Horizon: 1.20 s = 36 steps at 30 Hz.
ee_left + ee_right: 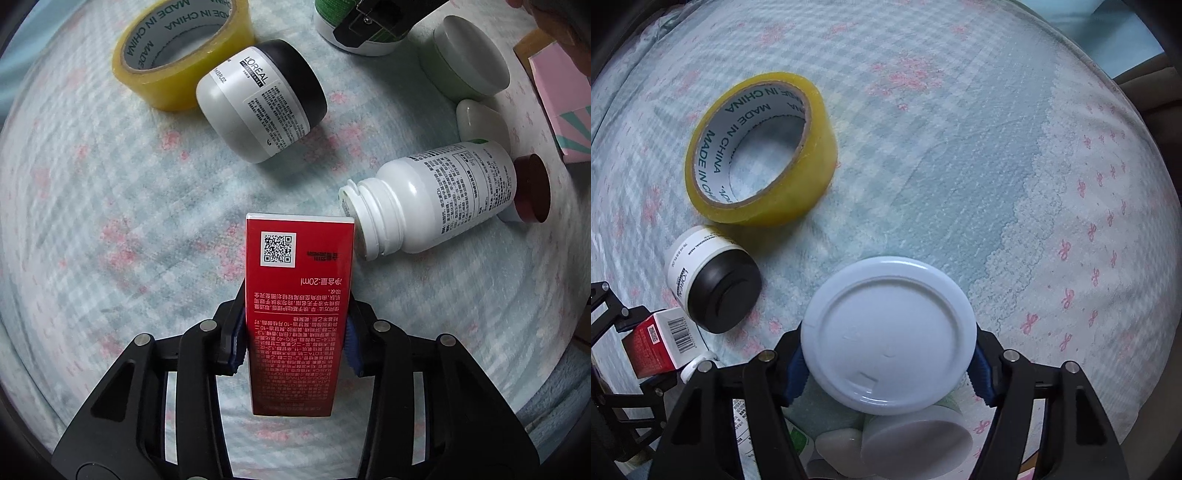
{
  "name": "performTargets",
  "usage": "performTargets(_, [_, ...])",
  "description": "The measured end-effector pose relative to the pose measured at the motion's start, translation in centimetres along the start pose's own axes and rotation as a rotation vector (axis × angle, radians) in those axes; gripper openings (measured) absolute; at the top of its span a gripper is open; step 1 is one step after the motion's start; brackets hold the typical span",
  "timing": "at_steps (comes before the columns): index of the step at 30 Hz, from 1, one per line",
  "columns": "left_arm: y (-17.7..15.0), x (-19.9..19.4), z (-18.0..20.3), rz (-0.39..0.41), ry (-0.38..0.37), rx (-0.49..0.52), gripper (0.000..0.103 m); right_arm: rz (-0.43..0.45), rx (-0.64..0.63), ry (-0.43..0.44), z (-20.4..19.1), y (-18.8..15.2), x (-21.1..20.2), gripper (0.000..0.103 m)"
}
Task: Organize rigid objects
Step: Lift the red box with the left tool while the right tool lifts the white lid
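My left gripper (pixel 295 334) is shut on a red carton (pixel 299 295), held upright above the bed sheet; the carton also shows in the right wrist view (pixel 659 338). My right gripper (pixel 888 363) is shut on a white-lidded jar (pixel 888 332) with a green label, seen at the top of the left wrist view (pixel 354 26). A yellow tape roll (pixel 173 48) (pixel 757 151) and a L'Oreal jar (pixel 258 99) (pixel 709 280) with a black lid lie on the sheet. A white pill bottle (pixel 436 199) lies on its side, uncapped.
A pale green jar (pixel 465 62) (pixel 916 443) with a grey lid, a white egg-shaped object (pixel 480 118) (pixel 838 443) and a dark red cap (pixel 532 188) lie at the right. A pink box (pixel 565 99) sits at the far right. The checked sheet (pixel 960 147) covers the bed.
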State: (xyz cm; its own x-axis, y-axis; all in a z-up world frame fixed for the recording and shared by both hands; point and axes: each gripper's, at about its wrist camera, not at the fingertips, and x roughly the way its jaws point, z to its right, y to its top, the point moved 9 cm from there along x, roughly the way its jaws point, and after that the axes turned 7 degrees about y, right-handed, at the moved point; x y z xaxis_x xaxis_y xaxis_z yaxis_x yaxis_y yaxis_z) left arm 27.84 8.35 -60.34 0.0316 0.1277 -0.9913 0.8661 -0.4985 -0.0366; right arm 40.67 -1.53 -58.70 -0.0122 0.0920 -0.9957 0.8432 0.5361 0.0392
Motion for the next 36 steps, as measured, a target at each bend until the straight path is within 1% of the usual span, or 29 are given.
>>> performTargets(3, [-1.1,-1.0,-0.9,0.020,-0.008,-0.018,0.038,0.027,0.026,0.008,-0.4,-0.2,-1.2,0.066])
performTargets(5, [-1.7,-1.6,-1.1,0.032,-0.004,-0.029,0.038,0.048,0.035,0.006,-0.6,-0.3,-2.1,0.066])
performTargets(7, [-2.3,-2.3,-1.5,0.049,0.016,-0.041,0.038,0.063,0.039,0.002,-1.1,-0.5,-3.1,0.066])
performTargets(10, [-3.4,-3.8,-2.2,0.067,0.015,-0.065,0.038,0.090,0.063,0.007,-2.0,-1.3,-4.9,0.066])
performTargets(12, [-4.0,-5.3,-2.8,0.089,0.012,-0.086,0.038,0.108,0.082,0.016,-2.4,-1.8,-6.2,0.066])
performTargets(13, [-4.3,-6.0,-3.0,0.101,0.016,-0.093,0.038,0.119,0.090,0.019,-2.2,-2.2,-7.7,0.066])
performTargets(17, [-5.5,-9.7,-4.0,0.169,0.020,-0.117,0.038,0.170,0.128,0.024,-3.6,-3.5,-10.9,0.066])
performTargets(18, [-5.5,-10.7,-3.9,0.185,0.021,-0.121,0.038,0.183,0.138,0.026,-4.0,-3.7,-11.3,0.066])
performTargets(20, [-5.3,-13.1,-4.3,0.229,0.024,-0.128,0.038,0.215,0.159,0.027,-4.5,-4.3,-13.4,0.066])
performTargets(21, [-4.7,-14.1,-4.8,0.248,0.025,-0.130,0.038,0.226,0.168,0.026,-4.7,-4.5,-14.4,0.066])
performTargets(23, [-3.9,-16.5,-4.5,0.286,0.014,-0.138,0.038,0.255,0.185,0.022,-5.2,-5.1,-17.0,0.066])
performTargets(25, [-3.8,-18.0,-4.9,0.329,0.001,-0.137,0.038,0.283,0.206,0.017,-5.4,-6.1,-19.5,0.066])
performTargets(29, [-2.9,-22.0,-4.9,0.407,-0.001,-0.130,0.038,0.339,0.261,0.028,-5.3,-8.6,-24.3,0.066])
performTargets(33, [-1.8,-26.4,-3.5,0.469,0.001,-0.119,0.038,0.397,0.289,0.044,-4.5,-11.3,-28.3,0.066])
performTargets(36, [-0.7,-29.4,-1.5,0.504,0.007,-0.107,0.038,0.428,0.285,0.038,-3.3,-13.8,-30.8,0.066])
